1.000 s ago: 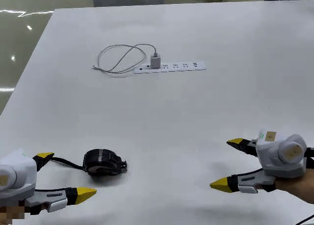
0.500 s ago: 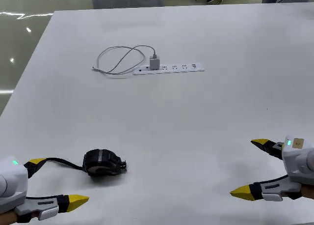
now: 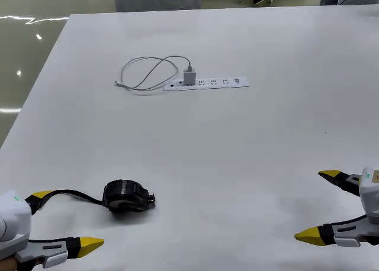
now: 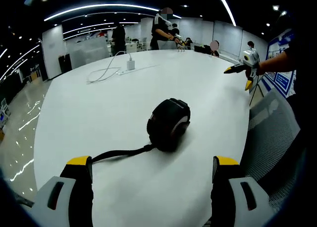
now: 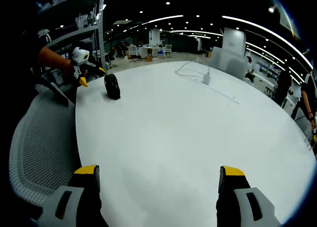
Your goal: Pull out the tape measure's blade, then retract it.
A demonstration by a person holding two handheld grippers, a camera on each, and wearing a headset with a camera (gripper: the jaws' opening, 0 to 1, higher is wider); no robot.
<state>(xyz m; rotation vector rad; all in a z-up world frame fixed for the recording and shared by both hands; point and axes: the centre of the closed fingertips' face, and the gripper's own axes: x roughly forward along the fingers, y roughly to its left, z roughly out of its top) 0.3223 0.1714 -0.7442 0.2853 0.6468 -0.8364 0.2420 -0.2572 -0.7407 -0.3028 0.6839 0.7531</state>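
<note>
Gaping left tool [image 3: 68, 218], right tool [image 3: 317, 205] (both empty)

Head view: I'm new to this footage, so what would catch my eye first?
A round black tape measure lies on the white table, just ahead of the open yellow-tipped left gripper. Farther back lies a white power strip with a looped grey cable.

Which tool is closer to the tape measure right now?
Left. The left tool sits just left of the tape measure, open jaws facing it. The right tool is far off to its right, also open.
</note>
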